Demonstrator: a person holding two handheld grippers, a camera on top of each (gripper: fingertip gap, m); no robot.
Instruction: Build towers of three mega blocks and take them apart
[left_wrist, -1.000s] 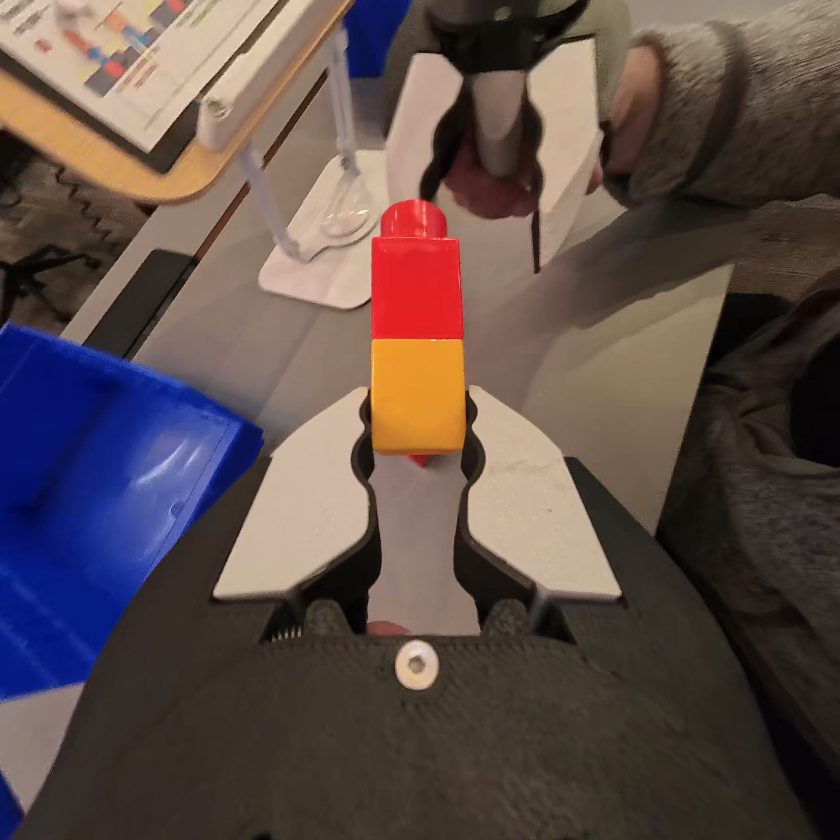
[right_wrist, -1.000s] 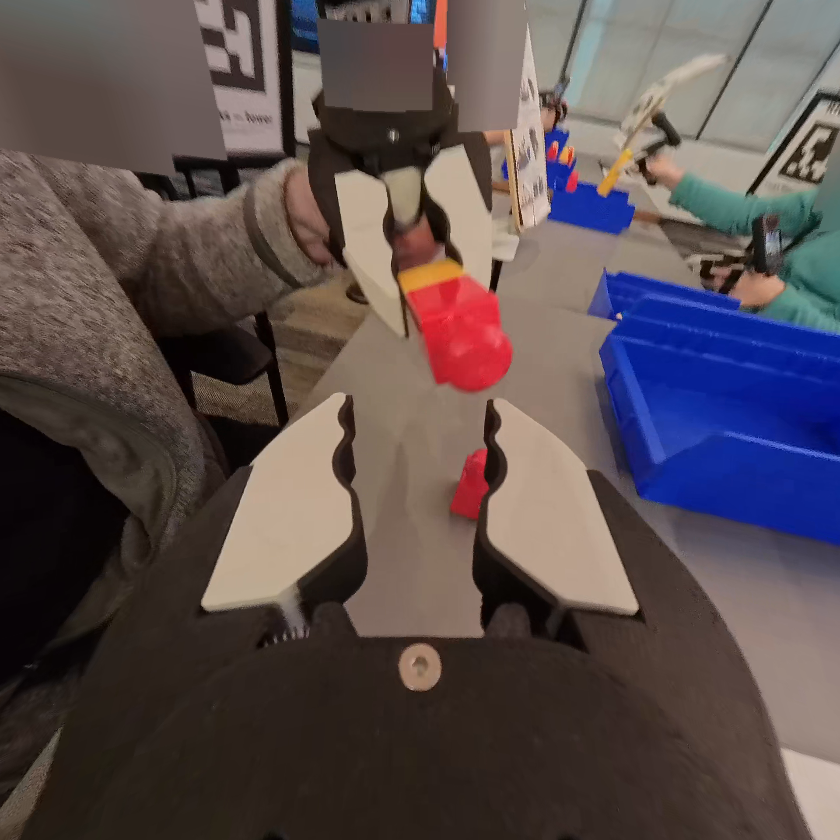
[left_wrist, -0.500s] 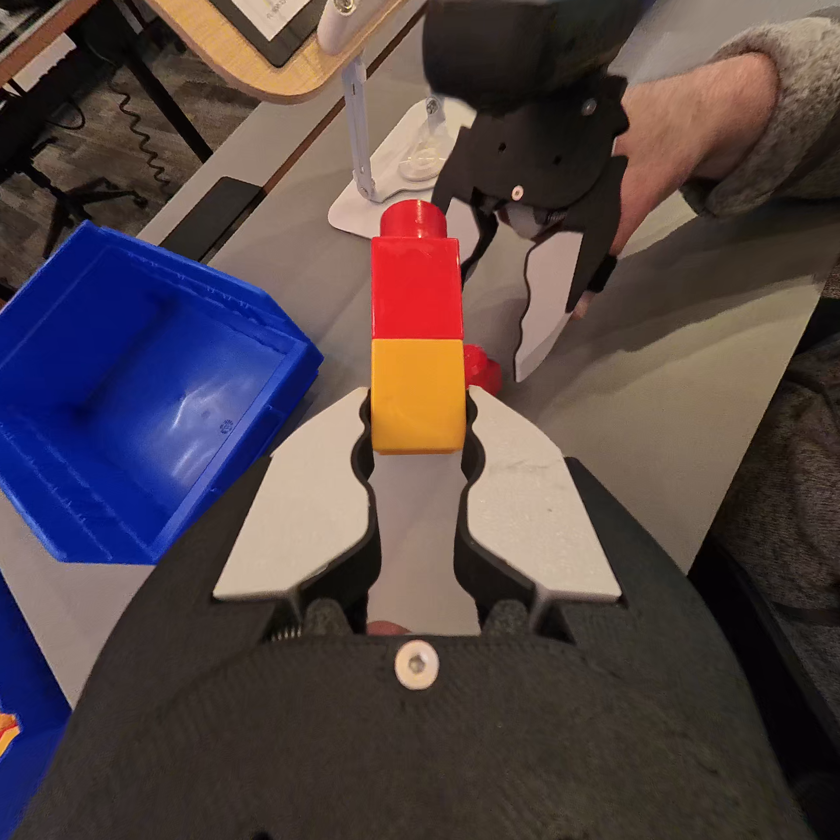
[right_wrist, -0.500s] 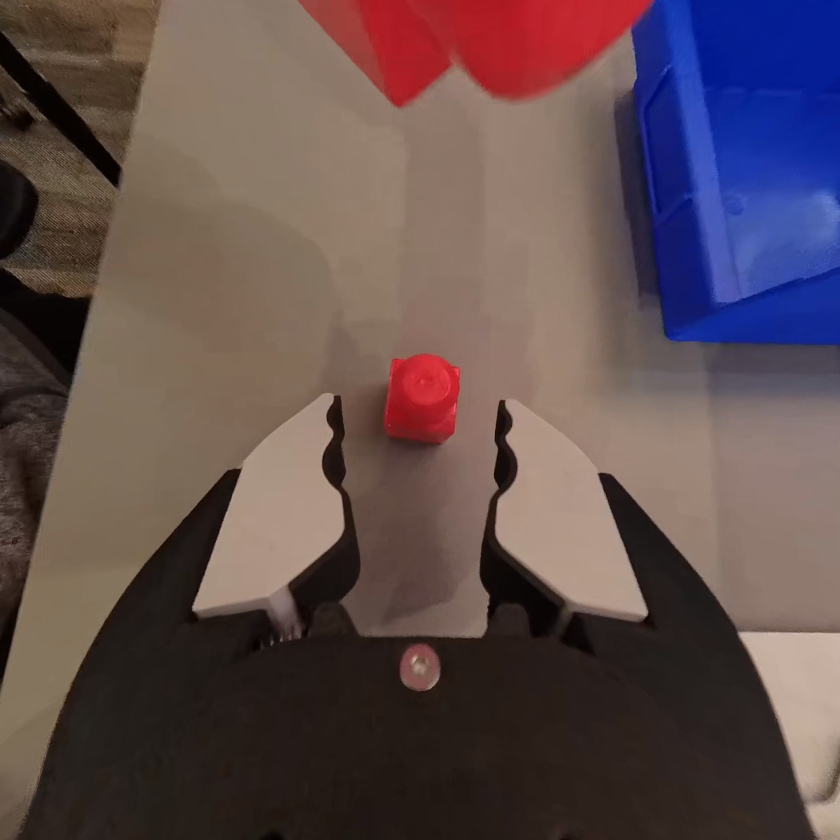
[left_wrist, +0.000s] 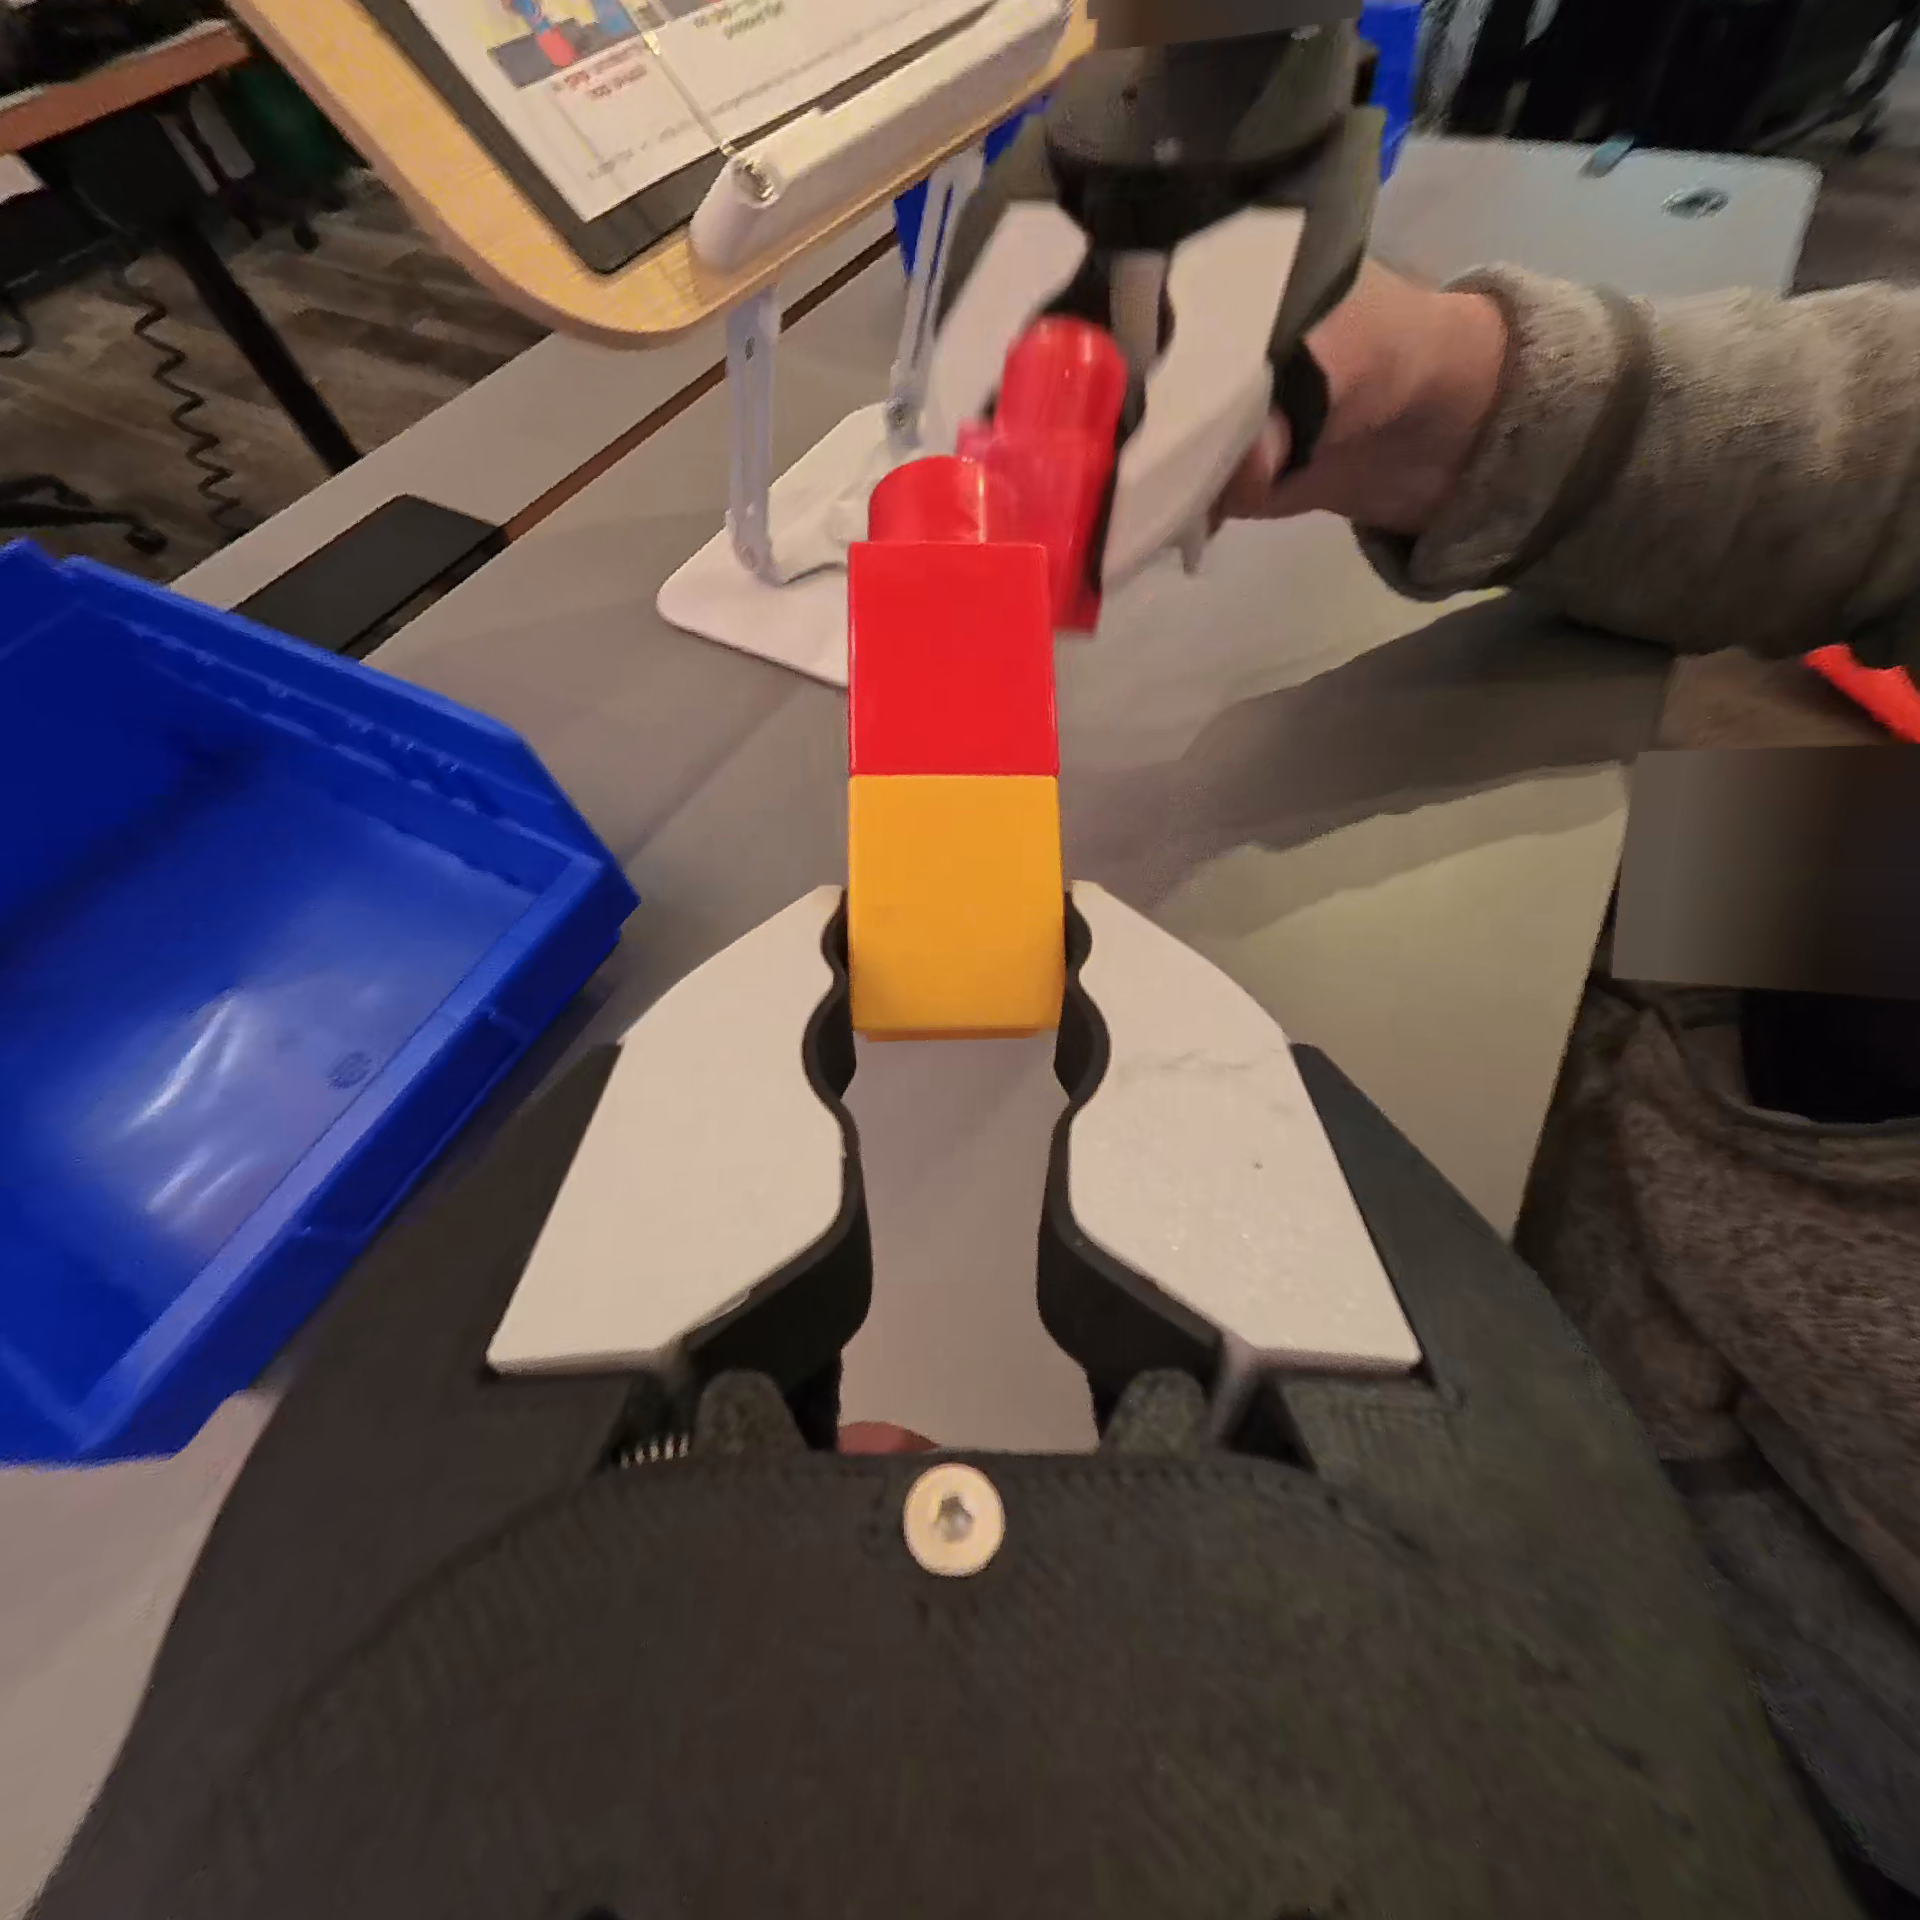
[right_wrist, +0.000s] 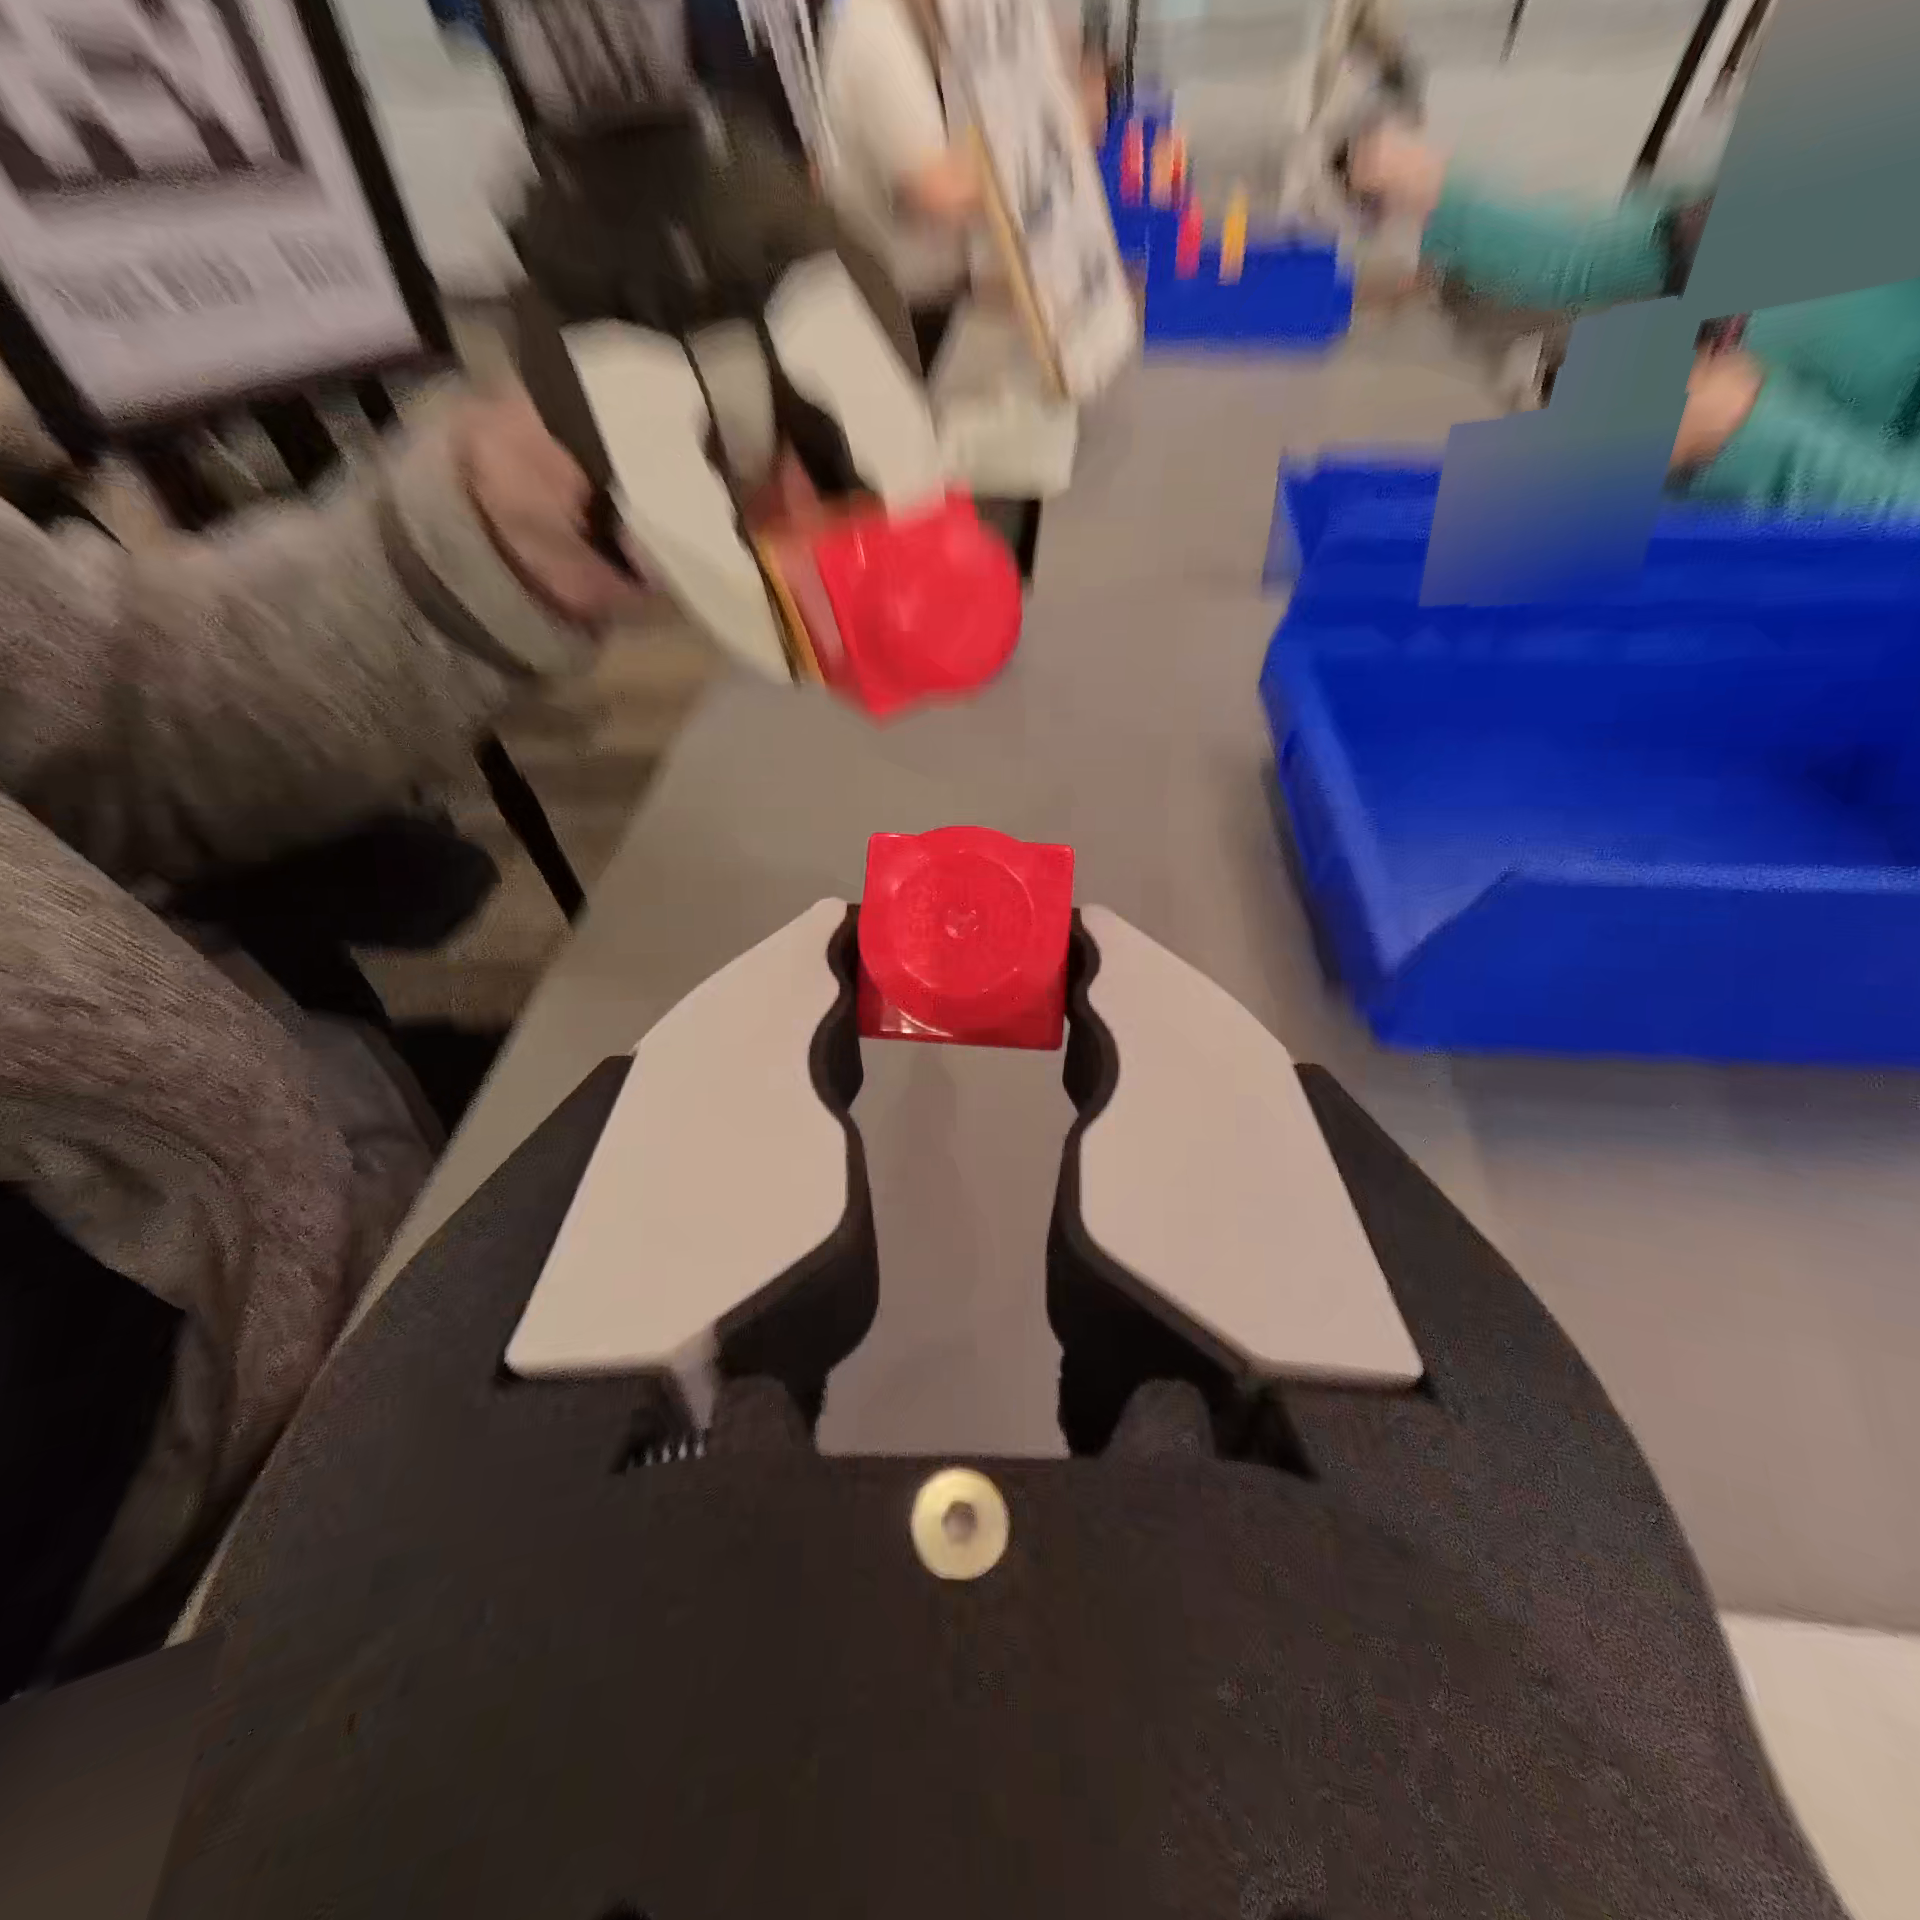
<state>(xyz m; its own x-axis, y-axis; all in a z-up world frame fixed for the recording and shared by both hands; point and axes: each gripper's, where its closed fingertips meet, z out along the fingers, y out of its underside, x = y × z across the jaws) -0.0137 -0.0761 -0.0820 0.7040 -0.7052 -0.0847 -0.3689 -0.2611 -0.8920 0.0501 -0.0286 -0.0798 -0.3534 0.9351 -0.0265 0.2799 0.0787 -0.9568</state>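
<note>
A two-block stack is gripped by the left gripper (left_wrist: 956, 961), fingers clamped on its yellow block (left_wrist: 954, 904), with a red block (left_wrist: 951, 660) on top. A second red block (right_wrist: 964, 945) is pinched by the right gripper (right_wrist: 964, 971), held clear of the bench (left_wrist: 1351, 935). It is best squared over the stud before being pressed straight down.

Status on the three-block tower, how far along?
Done: a two-block stack exists, red block seated on yellow block, and the left gripper clamps the yellow one. In hand: the right gripper pinches a loose red block, lifted off the table and close to the stack's top stud. Left: press it on as third, then take the tower apart.
</note>
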